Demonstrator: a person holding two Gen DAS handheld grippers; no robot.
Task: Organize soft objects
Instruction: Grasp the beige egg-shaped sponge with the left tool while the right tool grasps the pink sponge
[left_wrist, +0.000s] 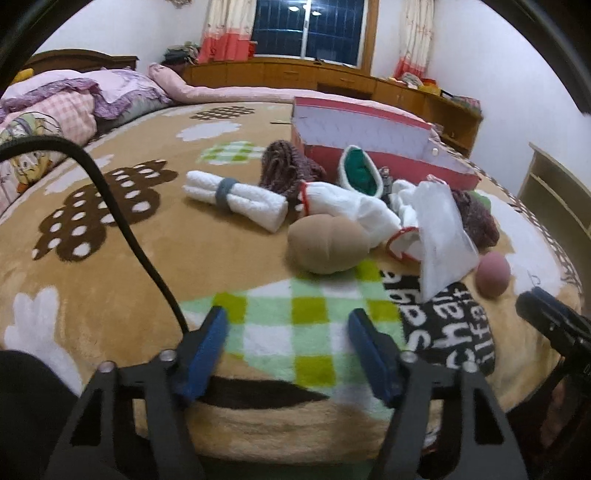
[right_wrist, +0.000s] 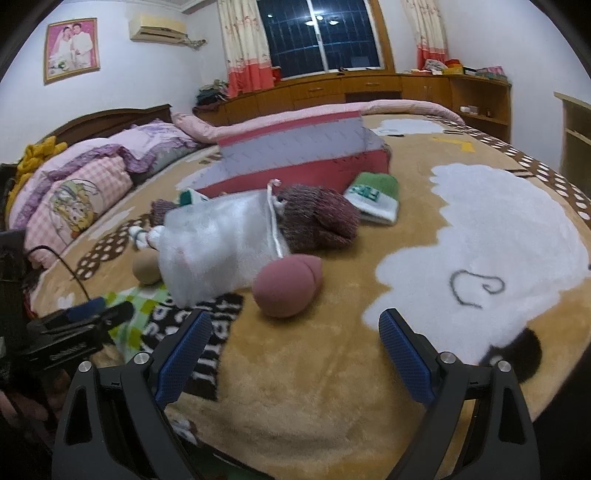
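Soft items lie in a pile on a patterned fleece blanket (left_wrist: 110, 280). In the left wrist view I see a rolled white towel (left_wrist: 236, 199), a tan sock ball (left_wrist: 328, 243), white gloves (left_wrist: 354, 206), a maroon knit piece (left_wrist: 284, 170), a white mesh bag (left_wrist: 439, 232) and a pink sock ball (left_wrist: 493, 275). A red open box (left_wrist: 373, 140) stands behind them. My left gripper (left_wrist: 288, 332) is open and empty, short of the tan ball. My right gripper (right_wrist: 295, 332) is open and empty, just short of the pink sock ball (right_wrist: 286, 288) and mesh bag (right_wrist: 218, 243).
A green and white sock (right_wrist: 376, 195) lies right of the maroon knit (right_wrist: 321, 218), in front of the red box (right_wrist: 295, 158). Pink bedding (right_wrist: 85, 184) is heaped at the left. Wooden cabinets (right_wrist: 369, 88) line the far wall. A black cable (left_wrist: 122, 221) crosses the left.
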